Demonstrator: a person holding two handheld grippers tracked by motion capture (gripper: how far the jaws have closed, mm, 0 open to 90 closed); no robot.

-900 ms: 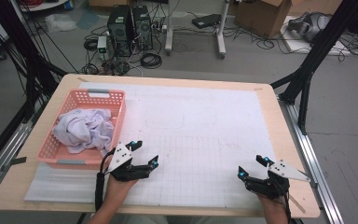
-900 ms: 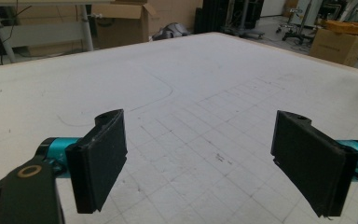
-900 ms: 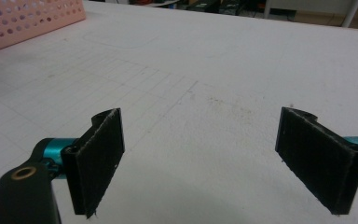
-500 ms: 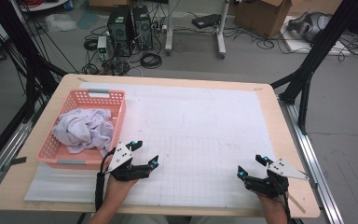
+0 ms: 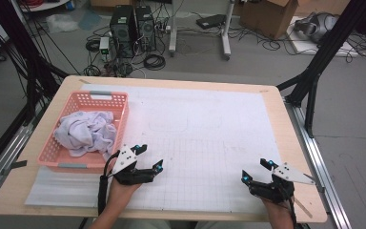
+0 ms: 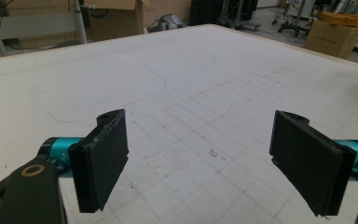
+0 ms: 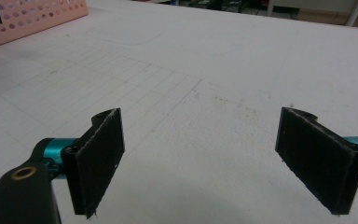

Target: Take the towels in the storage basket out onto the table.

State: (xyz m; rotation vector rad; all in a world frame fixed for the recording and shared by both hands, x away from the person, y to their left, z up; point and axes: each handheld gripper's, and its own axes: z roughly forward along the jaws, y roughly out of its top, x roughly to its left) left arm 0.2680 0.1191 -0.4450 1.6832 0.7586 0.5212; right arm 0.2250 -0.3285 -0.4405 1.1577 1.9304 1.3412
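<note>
In the high view, the left gripper [image 5: 150, 157] rests low over the white gridded mat [image 5: 209, 143] that covers the pale wooden table [image 5: 293, 157], its jaws spread wide with nothing between them. Just beyond and to the outer side of those jaws stands the pink perforated plastic basket [image 5: 57, 155], and inside it lies the crumpled white cloth [image 5: 86, 131], near the left jaws but apart from them. The right gripper [image 5: 256, 170] sits well across the mat from the basket, toward the table's near right corner, its jaws likewise parted and empty, a grey three-cornered plate on its top. In the left gripper view, the left gripper [image 6: 198, 158] shows two black padded jaws standing far apart, and between and ahead of them lies bare mat [image 6: 214, 93] with faint grid lines and a curved pencil outline farther off. In the right gripper view, the right gripper [image 7: 198, 161] also holds its black jaws wide apart over the mat [image 7: 223, 70], empty between the pads; far ahead of the jaw at the left of this view, a corner of the basket [image 7: 32, 18] stands on the mat.
</note>
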